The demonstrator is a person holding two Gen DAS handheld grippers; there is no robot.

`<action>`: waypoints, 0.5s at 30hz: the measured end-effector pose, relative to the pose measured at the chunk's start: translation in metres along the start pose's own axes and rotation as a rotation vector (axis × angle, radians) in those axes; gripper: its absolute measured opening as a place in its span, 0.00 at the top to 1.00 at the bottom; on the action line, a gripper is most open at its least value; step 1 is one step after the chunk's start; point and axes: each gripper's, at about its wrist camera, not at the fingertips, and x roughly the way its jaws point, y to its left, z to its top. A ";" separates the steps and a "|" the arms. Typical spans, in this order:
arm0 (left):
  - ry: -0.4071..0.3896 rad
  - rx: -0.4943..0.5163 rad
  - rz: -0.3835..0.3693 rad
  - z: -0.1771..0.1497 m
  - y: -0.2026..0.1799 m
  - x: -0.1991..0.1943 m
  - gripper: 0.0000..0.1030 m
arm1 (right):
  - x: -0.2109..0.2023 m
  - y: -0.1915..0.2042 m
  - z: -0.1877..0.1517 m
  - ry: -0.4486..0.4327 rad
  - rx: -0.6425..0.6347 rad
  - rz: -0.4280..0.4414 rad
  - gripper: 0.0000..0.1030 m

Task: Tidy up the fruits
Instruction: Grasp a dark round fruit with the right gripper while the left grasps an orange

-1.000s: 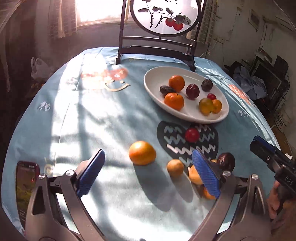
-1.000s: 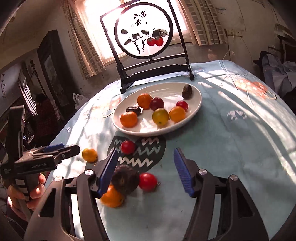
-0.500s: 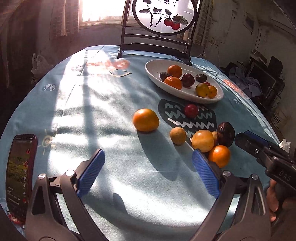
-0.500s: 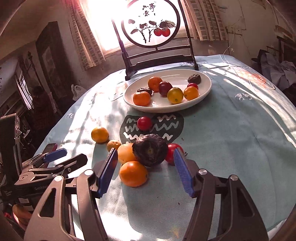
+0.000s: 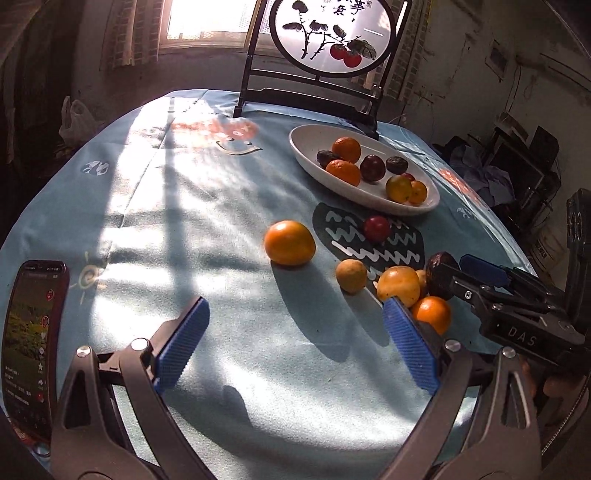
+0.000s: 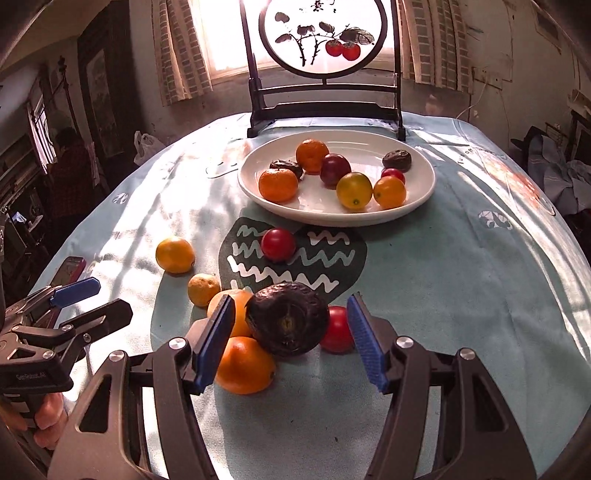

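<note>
A white oval plate (image 6: 417,199) holds several fruits at the far side of the blue tablecloth; it also shows in the left wrist view (image 5: 306,147). Loose fruits lie in front of it: a big orange (image 5: 290,243), a small yellow fruit (image 5: 351,276), a red fruit (image 6: 277,244), and a cluster near me. My right gripper (image 6: 290,325) is open, its blue pads on either side of a dark wrinkled fruit (image 6: 287,323) without touching it. An orange (image 6: 243,365) and a red tomato (image 6: 337,330) lie beside it. My left gripper (image 5: 295,338) is open and empty over bare cloth.
A dark wooden stand with a round painted screen (image 6: 325,33) rises behind the plate. A phone (image 5: 33,339) lies at the table's left edge. The right gripper's body (image 5: 517,306) shows at the right of the left wrist view.
Both grippers have pulled back and lowered toward the near edge. The right gripper now has the dark fruit between its open pads. The fruits have not moved.
</note>
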 end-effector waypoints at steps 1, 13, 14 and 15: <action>0.001 0.000 0.000 0.000 0.000 0.000 0.06 | 0.001 0.001 0.001 0.001 -0.006 0.002 0.38; 0.003 0.000 0.000 0.000 0.000 0.001 0.06 | 0.012 0.003 0.004 0.042 -0.030 0.006 0.38; 0.003 0.000 0.000 0.000 0.000 0.001 0.06 | 0.013 0.003 0.004 0.042 -0.033 0.008 0.38; 0.003 -0.001 0.000 0.000 0.000 0.002 0.06 | 0.013 0.003 0.004 0.043 -0.035 0.009 0.38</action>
